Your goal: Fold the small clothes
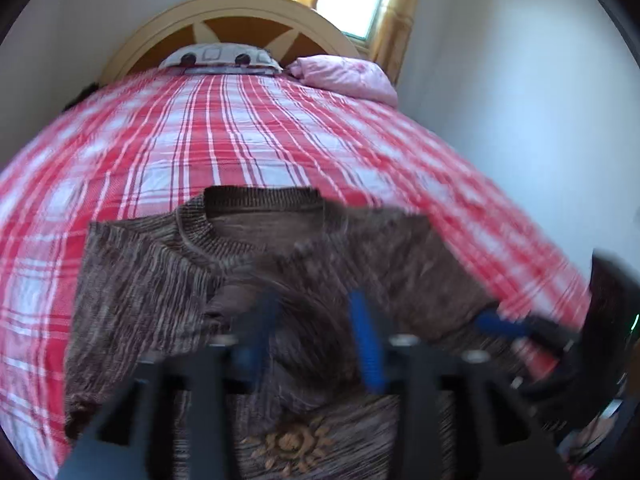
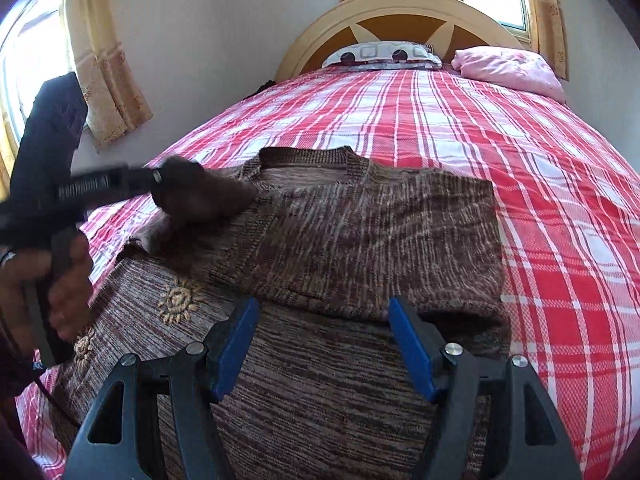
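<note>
A brown striped knit sweater [image 2: 360,232] with sun motifs lies on the red plaid bed [image 2: 540,184], its right sleeve folded across the chest. My right gripper [image 2: 322,312] is open and empty, just above the sweater's middle. My left gripper [image 2: 160,178] shows at the left of the right wrist view, holding the sweater's left sleeve [image 2: 200,196] lifted over the body. In the blurred left wrist view the left gripper [image 1: 316,304] has brown cloth between its blue fingers, above the sweater [image 1: 152,280]; the right gripper [image 1: 500,326] shows at the right.
A patterned pillow [image 2: 382,54] and a pink pillow [image 2: 512,66] lie by the wooden headboard [image 2: 400,12]. White walls stand on both sides, with curtains [image 2: 104,64] at the windows. The bed's left edge runs close to the sweater.
</note>
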Demonstrator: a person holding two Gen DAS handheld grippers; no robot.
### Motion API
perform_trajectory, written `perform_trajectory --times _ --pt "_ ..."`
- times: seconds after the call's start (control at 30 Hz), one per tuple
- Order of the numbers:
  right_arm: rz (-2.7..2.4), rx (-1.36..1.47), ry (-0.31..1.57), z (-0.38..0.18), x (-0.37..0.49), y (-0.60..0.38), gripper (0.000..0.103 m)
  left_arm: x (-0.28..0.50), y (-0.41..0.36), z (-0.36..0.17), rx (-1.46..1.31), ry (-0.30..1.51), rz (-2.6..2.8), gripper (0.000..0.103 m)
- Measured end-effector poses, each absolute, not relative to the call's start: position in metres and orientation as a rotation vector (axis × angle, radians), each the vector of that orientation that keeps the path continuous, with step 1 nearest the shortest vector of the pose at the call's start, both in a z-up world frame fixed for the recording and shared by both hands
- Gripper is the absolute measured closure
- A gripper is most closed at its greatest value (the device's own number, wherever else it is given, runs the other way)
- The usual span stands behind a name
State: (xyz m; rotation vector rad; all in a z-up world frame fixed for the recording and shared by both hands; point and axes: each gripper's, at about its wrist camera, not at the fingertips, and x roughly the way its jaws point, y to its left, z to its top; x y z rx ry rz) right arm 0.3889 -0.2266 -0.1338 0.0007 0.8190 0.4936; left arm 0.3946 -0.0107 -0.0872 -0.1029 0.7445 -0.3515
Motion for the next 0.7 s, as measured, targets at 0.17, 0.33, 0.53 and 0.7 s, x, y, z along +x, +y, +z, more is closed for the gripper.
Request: perform_trajectory --times 0.17,0.33,0.53,0.7 --pt "0.475 -0.002 0.838 -0.138 0.389 -0.233 0.035 0.36 0.013 -0.073 -0.034 0.655 -0.312 0.013" --pt "0.474 0.001 0.863 -0.134 0.393 -0.225 0.035 0.359 0.061 -0.086 0.136 0.64 -0.028 0.0" --pt "0.542 -0.14 0.857 -0.117 0.397 -0.163 0.035 0.38 0.136 -0.128 0.089 0.781 0.235 0.0" --pt "0.559 -0.331 0.919 -0.132 0.417 -0.098 0.032 0.383 0.166 -0.14 -0.102 0.827 0.17 0.0"
